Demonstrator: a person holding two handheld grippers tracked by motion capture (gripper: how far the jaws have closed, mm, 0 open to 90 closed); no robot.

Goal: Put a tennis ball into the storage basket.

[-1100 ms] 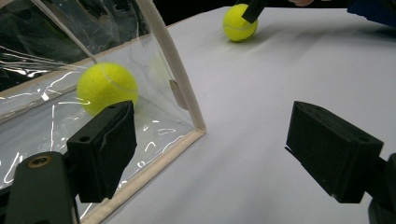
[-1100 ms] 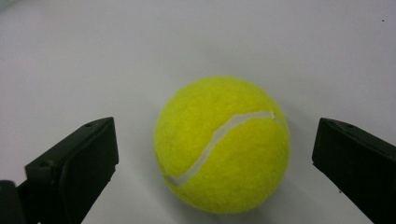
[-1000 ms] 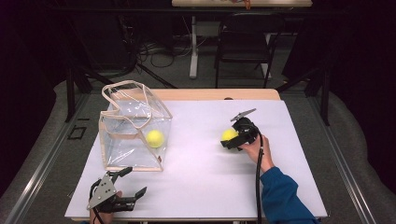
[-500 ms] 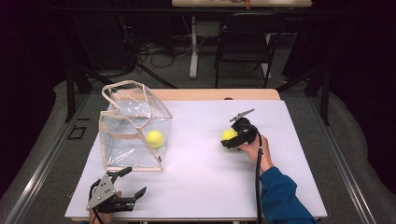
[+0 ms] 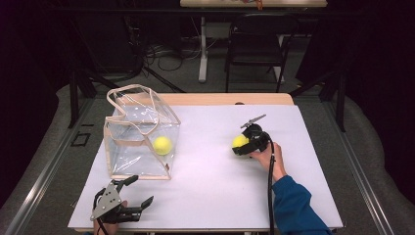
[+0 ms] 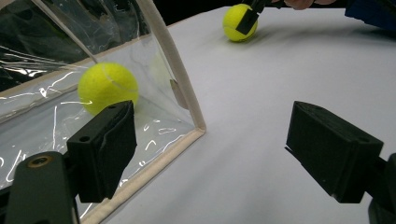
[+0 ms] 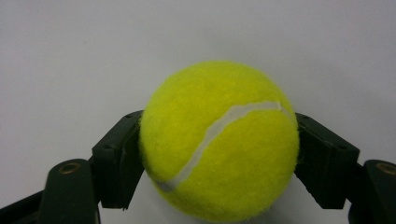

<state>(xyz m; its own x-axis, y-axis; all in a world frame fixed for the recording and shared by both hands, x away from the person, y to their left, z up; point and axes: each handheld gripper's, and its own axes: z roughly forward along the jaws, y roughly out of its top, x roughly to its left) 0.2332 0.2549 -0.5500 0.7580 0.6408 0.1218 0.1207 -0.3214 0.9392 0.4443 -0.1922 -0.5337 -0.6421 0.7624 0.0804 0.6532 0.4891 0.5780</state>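
On the white table (image 5: pixel 210 191), right of centre, lies a yellow tennis ball (image 5: pixel 239 141). My right gripper (image 5: pixel 243 145) lies level beside it, and its jaws have just been closing on it. In the right gripper view both pads press the sides of the ball (image 7: pixel 219 140). A second tennis ball (image 5: pixel 162 145) rests inside a clear plastic bag with beige trim (image 5: pixel 139 129) at the left. My left gripper (image 5: pixel 141 189) stands open near the front edge with nothing between its jaws. It faces the bag's corner (image 6: pixel 180 93) and the ball inside (image 6: pixel 107 86).
A chair (image 5: pixel 259 44) and cables stand on the floor beyond the table's far edge. White surface stretches between the bag and the right hand (image 5: pixel 266 159). A blue sleeve (image 5: pixel 298 210) comes in at the bottom right.
The right gripper's jaws have drawn in onto the ball on the table. Both hands, the bag and the ball inside it have kept their places.
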